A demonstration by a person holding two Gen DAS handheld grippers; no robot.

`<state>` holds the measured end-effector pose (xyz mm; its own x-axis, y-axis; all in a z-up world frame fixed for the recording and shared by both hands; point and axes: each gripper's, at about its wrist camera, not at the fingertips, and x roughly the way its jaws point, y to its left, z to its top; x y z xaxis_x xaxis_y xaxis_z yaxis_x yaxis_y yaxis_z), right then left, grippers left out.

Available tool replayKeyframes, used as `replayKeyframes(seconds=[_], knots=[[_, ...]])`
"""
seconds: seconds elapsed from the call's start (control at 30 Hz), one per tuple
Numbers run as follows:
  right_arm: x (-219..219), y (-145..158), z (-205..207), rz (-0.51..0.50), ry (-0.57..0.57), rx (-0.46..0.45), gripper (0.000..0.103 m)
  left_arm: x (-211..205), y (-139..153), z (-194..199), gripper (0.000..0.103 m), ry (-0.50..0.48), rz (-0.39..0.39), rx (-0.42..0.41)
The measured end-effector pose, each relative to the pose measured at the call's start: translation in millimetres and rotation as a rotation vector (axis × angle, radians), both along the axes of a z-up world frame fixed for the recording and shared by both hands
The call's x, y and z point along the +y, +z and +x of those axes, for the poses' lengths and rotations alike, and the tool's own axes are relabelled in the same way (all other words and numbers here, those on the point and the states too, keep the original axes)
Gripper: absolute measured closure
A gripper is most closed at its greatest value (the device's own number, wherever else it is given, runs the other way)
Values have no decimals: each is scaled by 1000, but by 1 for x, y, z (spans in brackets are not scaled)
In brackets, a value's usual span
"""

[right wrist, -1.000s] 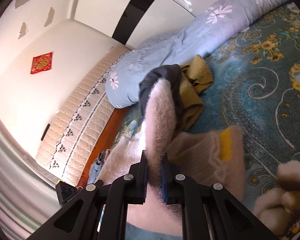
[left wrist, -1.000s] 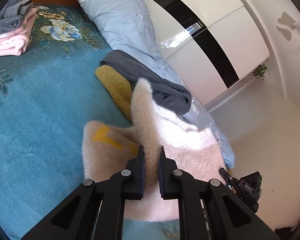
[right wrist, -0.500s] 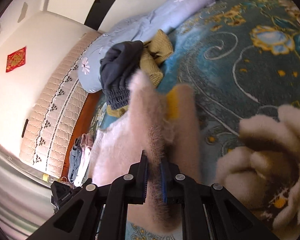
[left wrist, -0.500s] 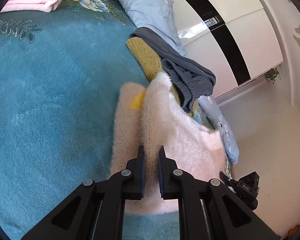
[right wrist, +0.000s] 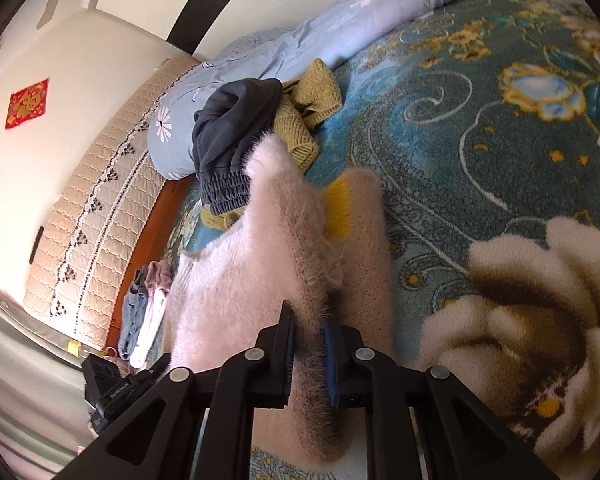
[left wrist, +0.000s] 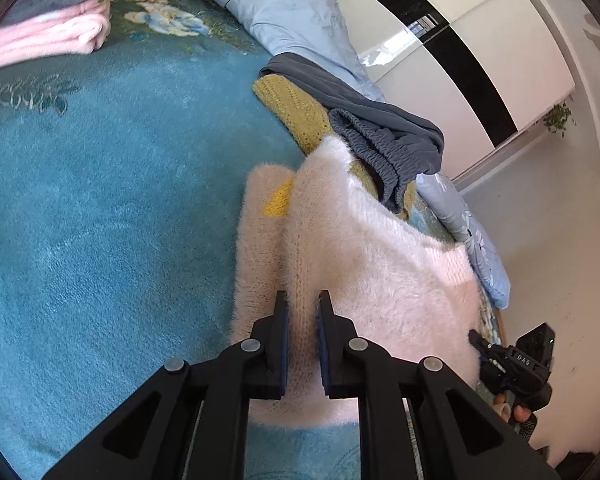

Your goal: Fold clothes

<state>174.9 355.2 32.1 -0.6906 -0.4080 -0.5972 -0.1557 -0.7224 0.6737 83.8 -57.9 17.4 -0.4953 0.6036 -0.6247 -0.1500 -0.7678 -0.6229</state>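
My left gripper [left wrist: 301,312] is clenched on a raised ridge of the sweater [left wrist: 380,272], and my right gripper [right wrist: 309,330] is pinching the same fluffy fold from the other side. The sweater lies on the bed [left wrist: 100,208] near its foot edge, its body spread flat and the pinched fold standing up over a strip with a yellow patch [left wrist: 278,202].

The first risk I see is the grip itself. The knit is fuzzy and soft, and each gripper seems to have only a narrow crest of it between the pads. If I pull the two hands unevenly, one side could slide out and the fold would drop crooked. I also cannot tell whether I hold one layer or two; with only the top layer, the under layer would stay behind and bunch.

Next, the blanket [right wrist: 480,140] is plush. Dragging the sweater across it would probably catch the lower edge and skew the line, so I judge that lifting is safer than sliding.

Just beyond the sweater's far end lies a pile: grey trousers [left wrist: 384,136] on a mustard knit [left wrist: 296,108], touching or nearly touching the sweater's tip. If I carry the fold forward, I could snag that waistband or lay the sweater over the pile.

Further off, at the head corner, the folded stack [left wrist: 52,28] is well apart and not in danger.
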Motion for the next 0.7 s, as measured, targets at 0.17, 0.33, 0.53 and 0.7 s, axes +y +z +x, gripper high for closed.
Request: replayKeyframes(seconds=[0.17, 0.33, 0.53, 0.7], knots=[[-2, 31, 9, 143, -22, 92, 87, -3, 18, 1, 69, -15, 11, 61], [-11, 20, -2, 169, 9, 45, 84, 12, 14, -13, 68, -23, -36, 32], [-14, 9, -6, 211, 41, -22, 84, 19, 1, -8, 69, -21, -82, 16], [-7, 22, 6, 155, 12, 65, 84, 15, 15, -5, 68, -31, -70, 47]])
